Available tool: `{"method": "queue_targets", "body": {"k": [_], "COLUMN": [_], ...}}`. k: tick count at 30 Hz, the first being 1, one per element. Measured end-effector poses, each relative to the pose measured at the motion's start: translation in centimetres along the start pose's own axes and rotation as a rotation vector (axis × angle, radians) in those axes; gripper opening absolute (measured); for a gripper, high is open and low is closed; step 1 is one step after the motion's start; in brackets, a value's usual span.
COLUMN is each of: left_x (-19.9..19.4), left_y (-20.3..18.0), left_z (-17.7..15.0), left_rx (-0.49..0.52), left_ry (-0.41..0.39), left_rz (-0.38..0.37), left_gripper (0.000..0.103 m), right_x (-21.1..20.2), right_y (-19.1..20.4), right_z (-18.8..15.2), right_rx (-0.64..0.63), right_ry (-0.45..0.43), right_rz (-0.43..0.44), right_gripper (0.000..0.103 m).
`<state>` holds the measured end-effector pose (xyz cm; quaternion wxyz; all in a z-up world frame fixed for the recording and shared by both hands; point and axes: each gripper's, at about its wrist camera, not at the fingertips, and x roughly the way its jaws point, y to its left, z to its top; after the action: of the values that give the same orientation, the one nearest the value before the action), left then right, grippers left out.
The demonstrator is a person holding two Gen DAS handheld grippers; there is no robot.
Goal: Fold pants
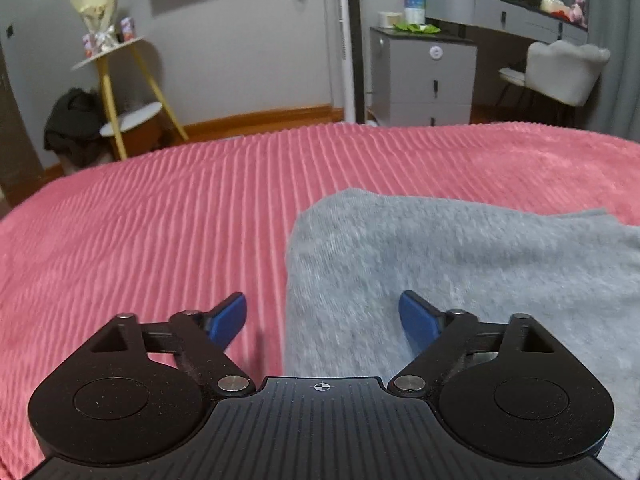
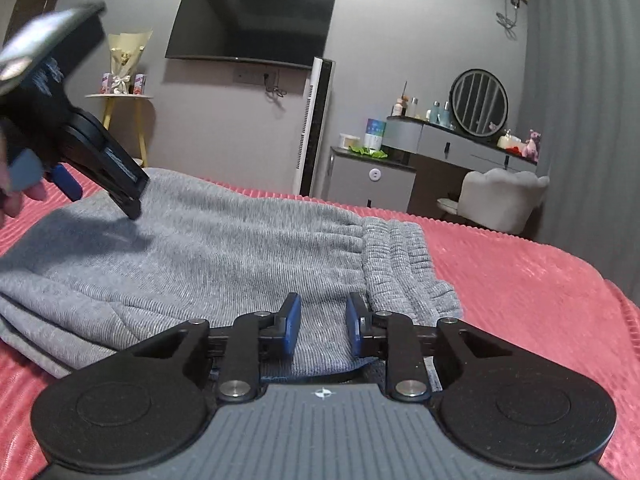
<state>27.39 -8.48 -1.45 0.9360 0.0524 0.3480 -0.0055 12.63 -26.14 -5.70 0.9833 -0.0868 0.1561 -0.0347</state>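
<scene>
Pants [image 2: 224, 248]: grey knit, folded into a layered stack on your pink ribbed blanket [image 2: 520, 280]. In the right wrist view the ribbed waistband [image 2: 404, 256] lies at the right end of the stack, and the folded edges pile up at the left front.

Left gripper [image 1: 322, 318]: your jaws stand wide apart with nothing between them. It hangs over the left edge of the pants, one blue pad [image 1: 228, 318] over the blanket, the other over the grey cloth. The view is blurred. In the right wrist view you see it tilted down above the far left part of the stack, and whether its tip touches the cloth cannot be told.

Right gripper [image 2: 322, 322]: your jaws are drawn close, with a narrow gap left between the blue pads [image 2: 294, 320]. It sits low at the near edge of the pants, just left of the waistband. Grey cloth shows in the gap, but you cannot tell whether the pads press on it.

Hand [image 2: 16, 196]: your fingers show at the left edge of the right wrist view, on the left gripper's handle.

Room: a television [image 2: 250, 24] hangs on the far wall; a dresser [image 2: 460, 144] with a round mirror and a pale chair [image 2: 500, 200] stand beyond the bed.
</scene>
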Motion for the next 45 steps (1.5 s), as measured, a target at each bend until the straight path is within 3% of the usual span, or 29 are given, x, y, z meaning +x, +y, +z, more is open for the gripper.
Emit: {"method": "queue_targets", "body": {"k": [9,12,15,18,19,20,22,25,27,29,31,34,38,42,43,45], "left_x": [-3.1,-6.1,-9.4,-11.4,-11.7,-11.7,-11.8,-11.0,-10.9,-10.8,-10.1,-8.8,-7.8,-7.1,-7.0,-6.9], "left_y": [1.9,2.9,3.9,4.8,5.1,5.6,6.3,8.0,9.2,10.3,11.0,10.9,10.0,9.3,9.2,9.0], "left_z": [-2.3,-5.0,-8.3,-11.4,-12.5,-13.2,-14.8,-15.7,-15.8,-16.1,-16.7,-17.3,-17.0,-16.9,-16.9,-16.5], "left_rx": [-0.005,-0.024,-0.099,-0.212,-0.263,-0.307,-0.422,-0.604,-0.694,-0.767,-0.849,-0.941,-0.932,-0.995,-1.006,-0.982], "left_ry": [0.014,0.034,0.051,0.073,0.078,0.088,0.094,0.119,0.082,0.062,0.074,0.103,0.115,0.117,0.115,0.098], "left_rz": [-0.033,-0.055,-0.085,-0.136,-0.155,-0.169,-0.225,-0.353,-0.396,-0.440,-0.522,-0.624,-0.660,-0.761,-0.776,-0.724], "left_gripper": [0.092,0.092,0.090,0.090,0.090,0.089,0.089,0.089,0.089,0.090,0.090,0.090,0.089,0.088,0.088,0.087], "right_x": [0.1,-0.3,-1.3,-3.2,-3.4,-3.7,-3.9,-2.9,-2.1,-1.7,-0.5,0.5,0.6,1.3,1.4,1.4], "right_y": [-0.5,-0.6,-2.1,-5.8,-7.0,-8.5,-10.9,-13.6,-15.0,-15.9,-16.2,-16.3,-15.8,-15.0,-15.1,-15.1], "right_z": [0.0,-0.1,0.5,0.9,0.8,0.2,-1.7,-5.4,-7.3,-8.5,-9.6,-10.5,-10.1,-9.5,-9.5,-9.2], "right_rx": [-0.015,0.005,0.113,0.410,0.504,0.617,0.825,1.180,1.389,1.497,1.568,1.626,1.559,1.506,1.507,1.500], "right_ry": [-0.002,0.002,0.032,0.079,0.105,0.129,0.188,0.263,0.215,0.151,0.160,0.166,0.219,0.268,0.266,0.263], "right_rz": [0.001,0.016,0.067,0.127,0.106,0.108,0.153,0.321,0.398,0.403,0.432,0.474,0.496,0.508,0.514,0.532], "right_gripper": [0.023,0.023,0.023,0.027,0.044,0.047,0.073,0.073,0.073,0.075,0.078,0.078,0.078,0.079,0.081,0.084]}}
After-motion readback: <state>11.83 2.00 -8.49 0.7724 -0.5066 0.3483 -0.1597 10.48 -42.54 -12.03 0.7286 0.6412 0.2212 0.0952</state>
